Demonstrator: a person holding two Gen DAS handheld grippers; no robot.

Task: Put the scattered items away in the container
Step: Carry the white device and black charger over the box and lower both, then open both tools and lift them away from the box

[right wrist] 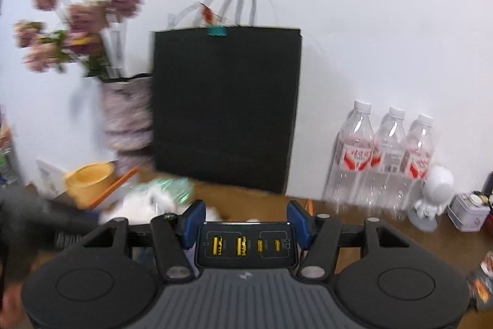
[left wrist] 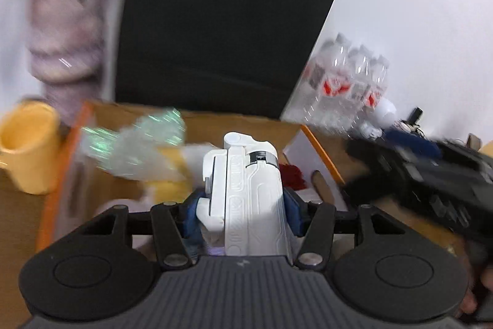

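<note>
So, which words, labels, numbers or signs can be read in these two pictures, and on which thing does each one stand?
No text can be read.
Water bottles: red and white labels, print blurred.
White device in the left gripper: raised marks, not legible.
Black charger in the right gripper: port markings too small.
Small tin: print too small.

A home room: flower vase [right wrist: 128, 116], water bottles [right wrist: 385, 156] and bag [right wrist: 226, 110] on a wooden table [right wrist: 354, 224].

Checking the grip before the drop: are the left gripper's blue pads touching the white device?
Touching. The left wrist view shows both blue pads pressed against the white device.
</note>
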